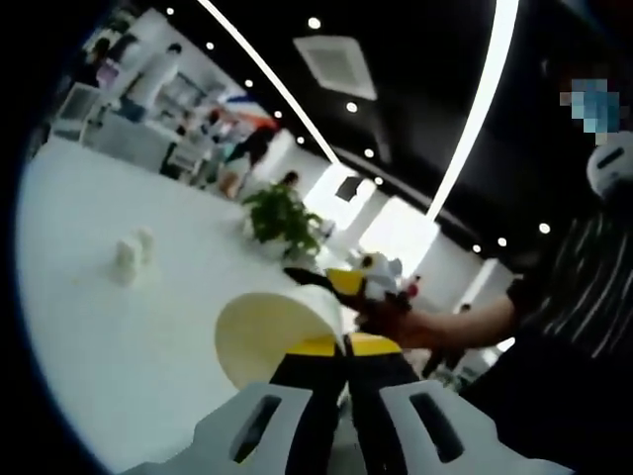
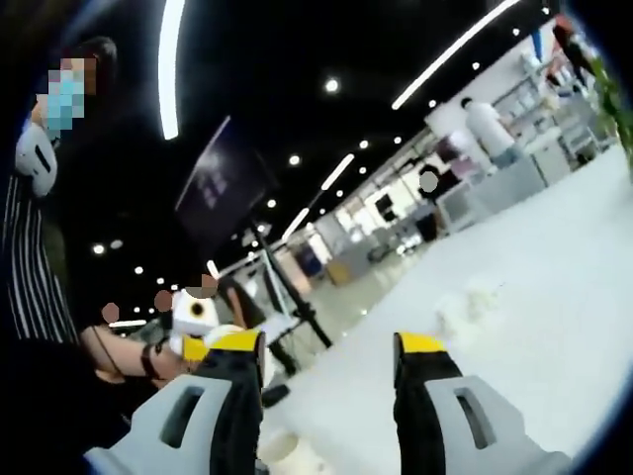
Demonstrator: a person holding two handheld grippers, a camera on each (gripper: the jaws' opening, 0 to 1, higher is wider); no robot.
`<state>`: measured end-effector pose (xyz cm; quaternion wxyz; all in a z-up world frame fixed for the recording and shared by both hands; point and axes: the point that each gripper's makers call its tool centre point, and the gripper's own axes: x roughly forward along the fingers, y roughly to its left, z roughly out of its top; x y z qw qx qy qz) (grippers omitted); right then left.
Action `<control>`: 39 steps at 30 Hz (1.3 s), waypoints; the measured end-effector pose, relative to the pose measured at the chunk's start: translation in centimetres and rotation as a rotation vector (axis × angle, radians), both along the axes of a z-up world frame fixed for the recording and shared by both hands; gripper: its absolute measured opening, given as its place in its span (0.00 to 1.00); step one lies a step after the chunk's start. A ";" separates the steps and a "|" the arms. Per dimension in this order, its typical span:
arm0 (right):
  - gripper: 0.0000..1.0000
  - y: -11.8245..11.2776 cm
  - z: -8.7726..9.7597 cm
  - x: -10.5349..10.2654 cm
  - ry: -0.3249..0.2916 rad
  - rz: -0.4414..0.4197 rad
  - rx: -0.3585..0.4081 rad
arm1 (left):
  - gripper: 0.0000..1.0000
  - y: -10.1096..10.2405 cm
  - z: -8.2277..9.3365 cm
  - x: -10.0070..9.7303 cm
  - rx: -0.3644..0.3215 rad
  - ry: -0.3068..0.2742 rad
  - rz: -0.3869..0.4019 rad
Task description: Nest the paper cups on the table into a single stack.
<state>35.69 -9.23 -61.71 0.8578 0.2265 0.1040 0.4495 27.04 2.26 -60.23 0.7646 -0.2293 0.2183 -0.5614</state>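
In the left gripper view, the left hand-held gripper (image 1: 345, 346) has its 2 yellow-tipped jaws pressed close on the rim of a cream paper cup (image 1: 275, 332). The cup lies tilted on its side, its open mouth turned toward the lower left of the view, raised above the white worktop (image 1: 109, 336). Just beyond the cup, the right hand-held gripper (image 1: 341, 280) enters from the right, carried by a person's hand (image 1: 396, 315); its tip sits close by the cup's far end, though contact cannot be made out. Farther off on the worktop, well apart from the held cup, stand 2 small pale objects (image 1: 133, 254), blurred, possibly more cups. A green potted plant (image 1: 282, 220) stands at the worktop's far edge, with people and shelving behind it.

In the right gripper view, the right hand-held gripper (image 2: 329, 361) has its 2 jaws spread wide with nothing between them. The white worktop (image 2: 554, 297) stretches beyond, with a blurred pale cluster (image 2: 467, 299) on it in the distance. The left hand-held gripper (image 2: 213, 341) shows beside the near jaw, with a pale round rim (image 2: 277, 447) low between the jaws, too blurred to identify. A person in a striped top (image 2: 30, 277) stands at the view's left.
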 end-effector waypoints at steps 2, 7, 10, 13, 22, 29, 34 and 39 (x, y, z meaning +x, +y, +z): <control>0.52 -0.2 -0.3 0.3 -0.011 -0.010 -0.030 | 0.00 0.2 -0.3 -0.2 0.021 0.003 -0.006; 0.55 -0.2 -0.2 0.3 -0.020 -0.008 -0.056 | 0.00 0.5 -0.9 -0.9 0.065 -0.006 -0.028; 0.60 -0.3 -0.6 0.6 -0.032 -0.018 -0.107 | 0.00 0.5 -1.6 -1.6 0.123 -0.023 -0.058; 0.67 -0.3 -0.9 0.9 -0.027 -0.023 -0.123 | 0.00 0.5 -2.3 -2.1 0.171 -0.033 -0.087; 0.80 -0.6 -1.8 1.9 -0.045 -0.055 -0.211 | 0.00 1.8 -4.1 -2.1 0.360 -0.136 -0.123; 0.92 -0.8 -2.5 2.5 -0.051 -0.084 -0.235 | 0.00 2.0 -4.8 -2.6 0.428 -0.185 -0.160; 1.00 -1.3 -3.4 2.7 -0.058 -0.103 -0.289 | 0.00 2.5 -6.0 -2.9 0.488 -0.182 -0.182; 1.00 -1.4 -3.6 2.8 -0.057 -0.112 -0.282 | 0.00 3.0 -6.7 -2.6 0.509 -0.153 -0.170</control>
